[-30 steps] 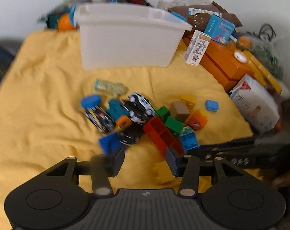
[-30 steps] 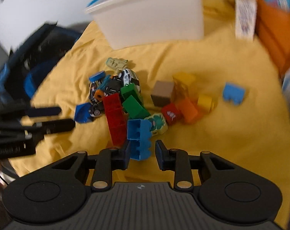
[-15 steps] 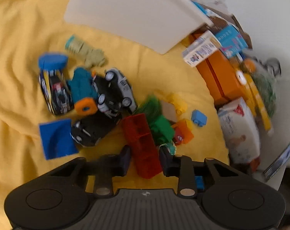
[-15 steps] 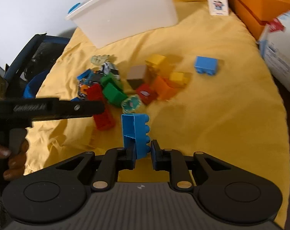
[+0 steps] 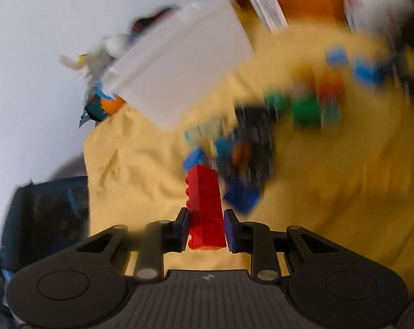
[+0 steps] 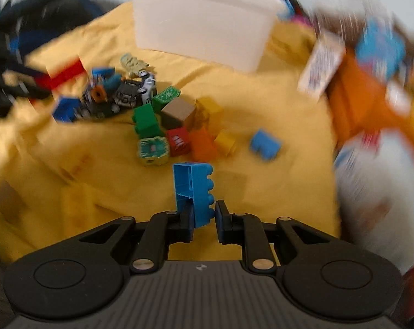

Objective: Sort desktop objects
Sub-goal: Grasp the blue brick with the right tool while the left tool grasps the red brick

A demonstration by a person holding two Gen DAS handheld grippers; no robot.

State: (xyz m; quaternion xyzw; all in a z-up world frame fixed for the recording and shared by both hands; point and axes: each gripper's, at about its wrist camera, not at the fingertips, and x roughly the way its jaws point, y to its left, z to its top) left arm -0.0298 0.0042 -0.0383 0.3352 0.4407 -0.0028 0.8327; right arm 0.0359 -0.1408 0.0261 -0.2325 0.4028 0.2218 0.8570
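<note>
Red plastic is showing between the left tongs (image 5: pixel 206 229): they are squeezing a long red brick (image 5: pixel 205 208) by its sides, and it is sticking up, off the yellow cloth (image 5: pixel 141 181). The right tongs (image 6: pixel 204 220) are pinching a blue brick (image 6: pixel 194 192) near its bottom end, with its bumps facing right. Both bricks are hanging in the air over the tabletop, in front of the pile of toy cars (image 6: pixel 124 96) and the loose bricks (image 6: pixel 176 128). The white bin (image 6: pixel 204 24) is sitting behind the pile. I think both bricks are going to the bin next. To do it well, keep squeezing, go slowly, get right over the bin's open top, and only then let go. The left view is blurry, so the far things there are hard to tell.
</note>
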